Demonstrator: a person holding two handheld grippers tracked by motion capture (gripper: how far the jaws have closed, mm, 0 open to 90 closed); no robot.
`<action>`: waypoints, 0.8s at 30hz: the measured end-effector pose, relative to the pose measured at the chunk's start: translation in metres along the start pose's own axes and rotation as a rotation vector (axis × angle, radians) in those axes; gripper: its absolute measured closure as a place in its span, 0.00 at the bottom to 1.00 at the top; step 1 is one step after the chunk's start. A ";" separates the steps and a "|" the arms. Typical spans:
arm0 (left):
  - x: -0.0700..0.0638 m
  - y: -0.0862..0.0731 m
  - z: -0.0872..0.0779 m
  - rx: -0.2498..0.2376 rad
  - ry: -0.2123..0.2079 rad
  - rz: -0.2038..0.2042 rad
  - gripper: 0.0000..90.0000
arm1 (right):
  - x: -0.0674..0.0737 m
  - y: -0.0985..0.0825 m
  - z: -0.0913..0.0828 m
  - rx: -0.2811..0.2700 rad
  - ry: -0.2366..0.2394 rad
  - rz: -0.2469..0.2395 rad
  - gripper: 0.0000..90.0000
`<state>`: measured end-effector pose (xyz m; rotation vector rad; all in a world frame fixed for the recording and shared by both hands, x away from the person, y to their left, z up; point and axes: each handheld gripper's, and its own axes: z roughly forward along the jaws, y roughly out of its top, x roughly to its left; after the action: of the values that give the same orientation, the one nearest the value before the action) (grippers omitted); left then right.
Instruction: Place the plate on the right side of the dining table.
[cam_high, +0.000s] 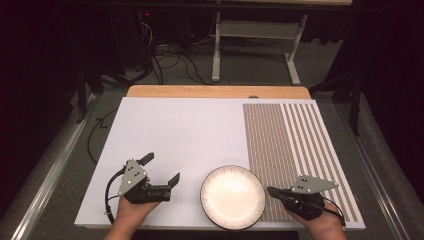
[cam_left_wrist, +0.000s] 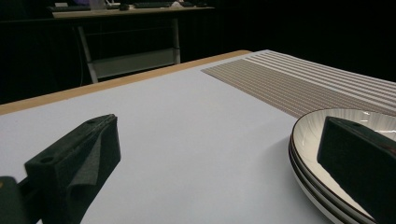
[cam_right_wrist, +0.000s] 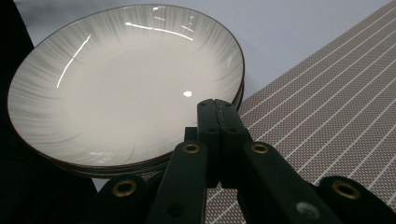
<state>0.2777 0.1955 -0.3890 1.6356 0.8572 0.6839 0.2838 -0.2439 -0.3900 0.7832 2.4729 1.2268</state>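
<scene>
We have a stack of shallow white ceramic plates with dark rims (cam_high: 233, 197) sitting near the six o'clock edge of the white tabletop (cam_high: 175, 130), with its three o'clock side touching the brown striped woven placemat (cam_high: 295, 145). The side view shows at least two or three rims nested together.

Our left hand-held gripper (cam_high: 160, 170) rests at the stack's nine o'clock, jaws spread wide and nothing between them. Our right hand-held gripper (cam_high: 270, 190) sits at the stack's three o'clock, jaws pressed together on nothing, tips just beside the rim.

To lift the top plate cleanly, we judge that the right jaws must spread first, then slide in level so that one pad goes over the rim and one under it. Because the rims nest closely, we should aim the lower pad into the seam under the top plate alone, and steady the stack from the left.
</scene>
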 end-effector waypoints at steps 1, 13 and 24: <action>0.000 0.000 0.000 0.000 0.000 0.000 0.00 | 0.000 0.000 0.000 0.000 0.000 0.000 1.00; 0.001 0.000 0.000 -0.002 -0.001 -0.008 0.00 | 0.007 0.001 0.007 0.063 0.008 -0.040 1.00; 0.001 0.000 -0.001 -0.004 -0.002 -0.008 0.00 | 0.008 0.003 0.007 0.078 0.002 -0.053 1.00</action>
<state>0.2779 0.1966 -0.3885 1.6281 0.8600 0.6778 0.2813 -0.2328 -0.3923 0.7302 2.5397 1.1200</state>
